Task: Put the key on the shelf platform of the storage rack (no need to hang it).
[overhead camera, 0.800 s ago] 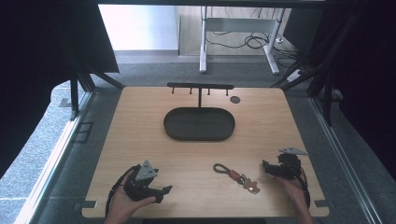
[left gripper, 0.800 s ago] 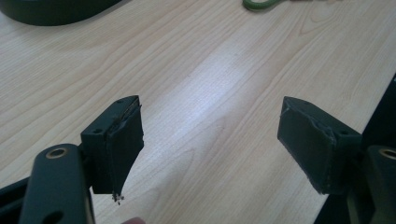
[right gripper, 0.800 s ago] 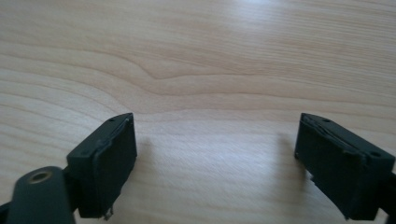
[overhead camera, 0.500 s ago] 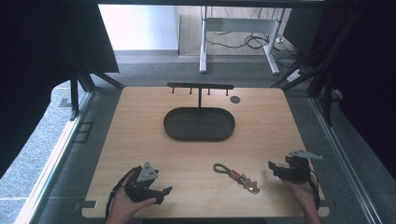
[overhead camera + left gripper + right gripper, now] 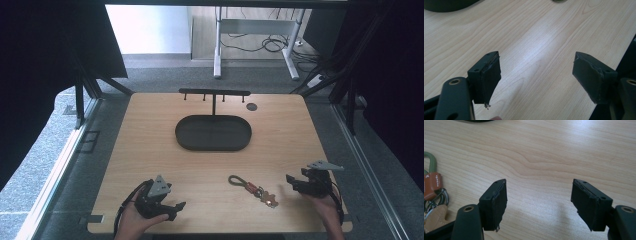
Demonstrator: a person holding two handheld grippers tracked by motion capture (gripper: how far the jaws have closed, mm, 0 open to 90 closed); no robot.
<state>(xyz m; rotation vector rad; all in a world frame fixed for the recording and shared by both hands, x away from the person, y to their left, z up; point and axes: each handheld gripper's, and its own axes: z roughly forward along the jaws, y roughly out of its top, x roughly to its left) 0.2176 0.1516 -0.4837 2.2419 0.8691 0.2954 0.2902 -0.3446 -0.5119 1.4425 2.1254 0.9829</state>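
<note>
A keyring [image 5: 252, 189] with a green cord loop, a brown leather tag and a tan fob lies on the wooden table near the front edge. In the right gripper view the same keyring [image 5: 432, 195] sits at the far left, beside the left jaw. My right gripper [image 5: 292, 181] rests on the table just right of the keyring, open, nothing between its jaws [image 5: 539, 205]. My left gripper [image 5: 177, 206] lies at the front left, also open and empty [image 5: 536, 77], well left of the keyring.
A dark oval tray [image 5: 213, 133] sits in the middle of the table, with a black hook rack [image 5: 214, 93] standing behind it. A small round disc [image 5: 251, 106] lies at the back right. Bare wood surrounds both grippers.
My right gripper has drawn back to the right, away from the keyring. The left gripper has barely moved.
</note>
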